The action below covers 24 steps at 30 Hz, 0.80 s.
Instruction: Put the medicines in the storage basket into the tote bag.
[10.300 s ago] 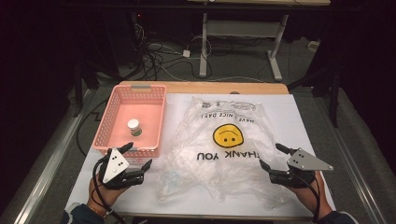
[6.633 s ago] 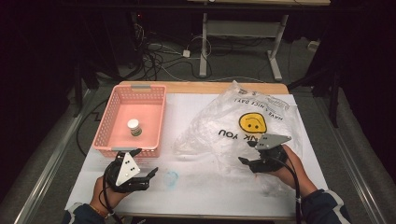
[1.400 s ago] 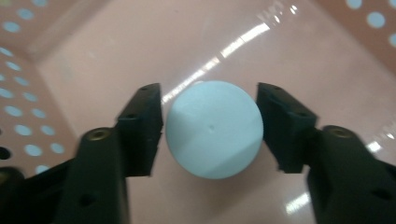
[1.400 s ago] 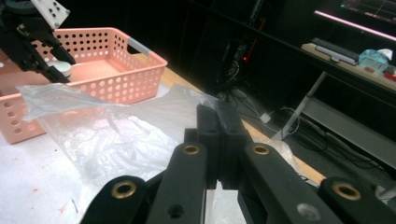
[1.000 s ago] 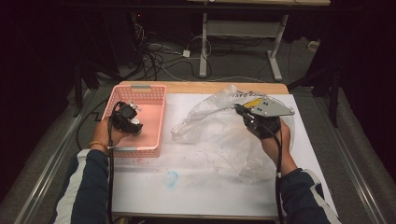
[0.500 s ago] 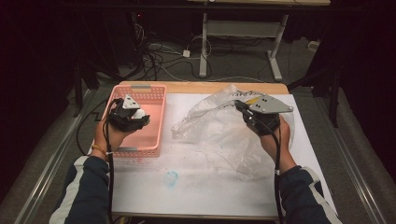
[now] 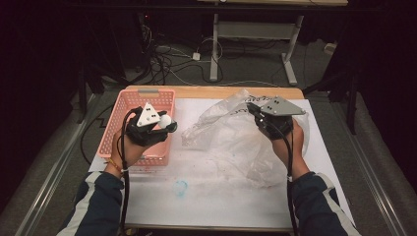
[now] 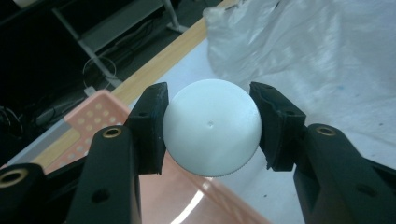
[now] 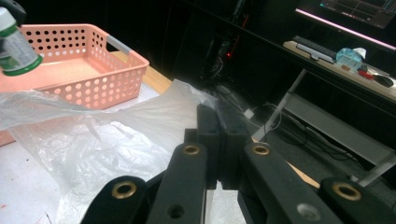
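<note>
Basket (image 7: 129, 105) salmon pink w/ round perforations. Bottle (image 9: 14, 44): white cap (image 8: 211, 127), green label band. Bag (image 7: 231, 140) clear, milky, black print. Table cover (image 7: 221, 196) white, blue smudge (image 7: 180, 187). Gripper jaws black, brass rivets.

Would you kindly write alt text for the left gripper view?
The left gripper clamps a round white bottle cap between its two black jaws, above the corner of a pink perforated basket. A crumpled clear plastic bag lies beyond on the white table.
</note>
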### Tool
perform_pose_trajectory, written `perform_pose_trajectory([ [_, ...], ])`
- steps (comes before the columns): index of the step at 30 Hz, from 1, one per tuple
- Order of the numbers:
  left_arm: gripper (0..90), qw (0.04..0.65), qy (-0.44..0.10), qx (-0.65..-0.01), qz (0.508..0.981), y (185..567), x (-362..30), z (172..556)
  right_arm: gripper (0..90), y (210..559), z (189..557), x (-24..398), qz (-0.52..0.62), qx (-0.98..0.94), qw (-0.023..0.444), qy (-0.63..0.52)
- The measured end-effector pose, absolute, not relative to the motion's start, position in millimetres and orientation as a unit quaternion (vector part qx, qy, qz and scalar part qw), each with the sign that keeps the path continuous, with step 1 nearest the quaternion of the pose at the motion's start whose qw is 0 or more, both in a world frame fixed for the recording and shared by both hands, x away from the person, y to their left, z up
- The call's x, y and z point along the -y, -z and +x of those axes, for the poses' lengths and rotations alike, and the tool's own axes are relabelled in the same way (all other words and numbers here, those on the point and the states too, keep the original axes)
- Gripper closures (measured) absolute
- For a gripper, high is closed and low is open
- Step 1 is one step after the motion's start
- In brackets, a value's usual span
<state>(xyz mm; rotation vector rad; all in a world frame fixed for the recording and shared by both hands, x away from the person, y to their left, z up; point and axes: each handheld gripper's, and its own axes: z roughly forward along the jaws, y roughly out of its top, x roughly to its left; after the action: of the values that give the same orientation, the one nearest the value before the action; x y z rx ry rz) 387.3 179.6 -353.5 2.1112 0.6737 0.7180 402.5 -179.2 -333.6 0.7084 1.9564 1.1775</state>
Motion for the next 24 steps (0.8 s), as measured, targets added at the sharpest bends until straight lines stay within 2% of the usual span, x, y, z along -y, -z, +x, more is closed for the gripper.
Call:
perform_pose_trajectory([
  [6, 48.1, 0.414, -0.278, -0.217, 0.839, 342, -156, 366, 90.0, 328, 403, 178, 0.276, -0.759, 0.371, -0.459],
  [11, 48.1, 0.407, -0.279, -0.164, 0.854, 341, -125, 349, 90.0, 324, 402, 177, 0.277, -0.756, 0.376, -0.459],
  [13, 48.0, 0.394, -0.286, -0.15, 0.86, 343, -114, 346, 90.0, 323, 402, 176, 0.276, -0.757, 0.375, -0.458],
  [24, 48.0, 0.391, -0.246, -0.108, 0.88, 371, -54, 344, 90.0, 320, 396, 171, 0.27, -0.756, 0.372, -0.465],
])
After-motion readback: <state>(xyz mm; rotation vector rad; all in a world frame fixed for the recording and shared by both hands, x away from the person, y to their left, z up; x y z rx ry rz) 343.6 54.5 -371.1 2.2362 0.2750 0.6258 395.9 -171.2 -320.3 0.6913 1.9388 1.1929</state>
